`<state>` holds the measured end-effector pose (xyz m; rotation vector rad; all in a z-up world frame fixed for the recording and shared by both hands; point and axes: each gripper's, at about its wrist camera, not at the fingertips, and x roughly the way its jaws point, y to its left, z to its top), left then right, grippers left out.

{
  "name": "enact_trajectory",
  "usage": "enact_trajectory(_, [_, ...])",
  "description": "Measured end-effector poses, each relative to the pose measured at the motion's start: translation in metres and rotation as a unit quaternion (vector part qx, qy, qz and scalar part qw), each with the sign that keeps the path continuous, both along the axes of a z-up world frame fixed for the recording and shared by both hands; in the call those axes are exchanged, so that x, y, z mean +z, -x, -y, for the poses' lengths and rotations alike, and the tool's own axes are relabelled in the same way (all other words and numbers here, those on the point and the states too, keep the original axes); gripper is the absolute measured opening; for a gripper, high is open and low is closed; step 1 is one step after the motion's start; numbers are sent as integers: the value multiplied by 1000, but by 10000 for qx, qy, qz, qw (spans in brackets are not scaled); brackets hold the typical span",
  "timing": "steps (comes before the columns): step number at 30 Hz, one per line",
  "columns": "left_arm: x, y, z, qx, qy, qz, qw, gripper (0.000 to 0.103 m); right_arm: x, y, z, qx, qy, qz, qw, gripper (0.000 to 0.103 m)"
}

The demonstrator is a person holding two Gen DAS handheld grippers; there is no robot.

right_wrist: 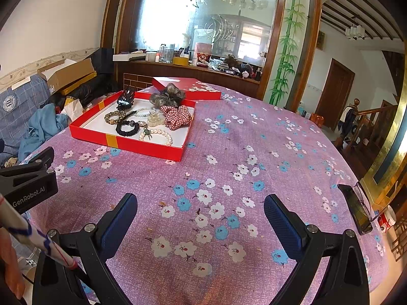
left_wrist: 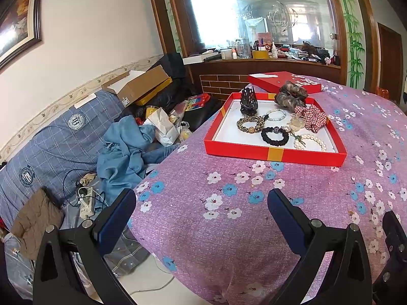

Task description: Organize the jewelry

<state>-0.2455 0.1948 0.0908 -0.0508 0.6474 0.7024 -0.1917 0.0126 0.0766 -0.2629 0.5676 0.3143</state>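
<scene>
I'm holding both grippers low over the near edge of the worktop, pointing them across toward the far side. My left gripper (left_wrist: pixel 201 211) is spread wide with nothing between its fingers, hovering over the floral cloth. My right gripper (right_wrist: pixel 201 216) is doing the same thing, jaws wide apart and gripping nothing. From the right wrist view I can see the left gripper's black body (right_wrist: pixel 28 178) sitting just to the left.

The jewelry is all sitting in a shallow red box (left_wrist: pixel 274 152) well ahead of me, toward the far left of the worktop. Inside I'm seeing a black hair claw (left_wrist: pixel 249 101) standing at the far end, a gold-and-black braided bracelet (left_wrist: pixel 250 124), a black beaded bracelet (left_wrist: pixel 275 136), a pearl bracelet (left_wrist: pixel 314 141) nearest the right corner, a pale bead bracelet (left_wrist: pixel 276 114), a plaid scrunchie (left_wrist: pixel 311 118) and a dark scrunchie (left_wrist: pixel 291 95) resting on the far rim. The red lid (left_wrist: pixel 279 81) is lying just beyond the box.

The worktop is wearing a purple tablecloth (right_wrist: pixel 229 165) with white and blue flowers. A phone (right_wrist: pixel 356 208) and glasses (right_wrist: pixel 366 200) are lying at the near right edge. A big mirror (right_wrist: pixel 203 20) is hanging on the far wall, and a cluttered blue sofa (left_wrist: pixel 51 139) is off to the left.
</scene>
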Motion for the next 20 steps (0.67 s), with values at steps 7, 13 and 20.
enact_trajectory(7, [0,2,-1,20,-13,2,10000,103,0,0,0,-3,-3,-2,10000,101])
enact_trajectory(13, [1,4,-4,21,-41,-15,10000,103,0,-1,0,-4,-7,-2,10000,101])
enact_trajectory(20, [7,7,-3,64,-307,-35,9995,103,-2,-4,4,-60,-117,-110,9999,101])
